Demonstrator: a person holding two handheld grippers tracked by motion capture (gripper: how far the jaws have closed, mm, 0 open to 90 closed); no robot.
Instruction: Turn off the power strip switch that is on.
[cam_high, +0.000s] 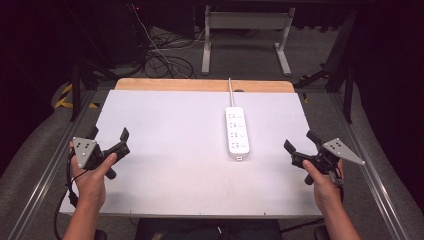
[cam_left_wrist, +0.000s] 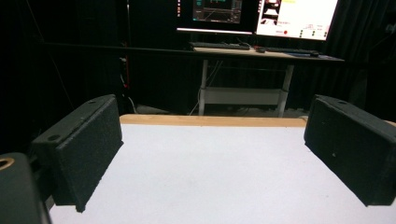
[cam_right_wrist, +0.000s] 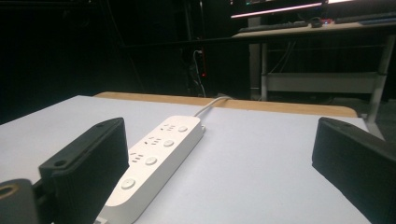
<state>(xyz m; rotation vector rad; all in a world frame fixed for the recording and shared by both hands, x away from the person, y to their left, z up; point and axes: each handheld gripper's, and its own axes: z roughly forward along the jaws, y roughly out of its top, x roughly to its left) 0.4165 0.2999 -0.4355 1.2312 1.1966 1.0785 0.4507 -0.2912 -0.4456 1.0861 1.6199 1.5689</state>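
While the left gripper (cam_high: 111, 139) hovers over the desk's (cam_high: 165, 190) left edge and the right gripper (cam_high: 302, 141) over its right edge, both with jaws spread and empty, the white power strip (cam_high: 237, 132) lies right of centre, its cord (cam_high: 231, 92) running to the far edge.

A white-topped bench (cam_high: 165, 190) with a pale wooden strip (cam_high: 200, 84) along its far edge stands on grey floor (cam_high: 320, 55). Beyond it a white metal desk frame (cam_high: 246, 30) rises beside a tangle of black cables (cam_high: 162, 60). Lit monitors (cam_left_wrist: 261, 14) and a dark keyboard (cam_left_wrist: 219, 45) sit on the farther desk.
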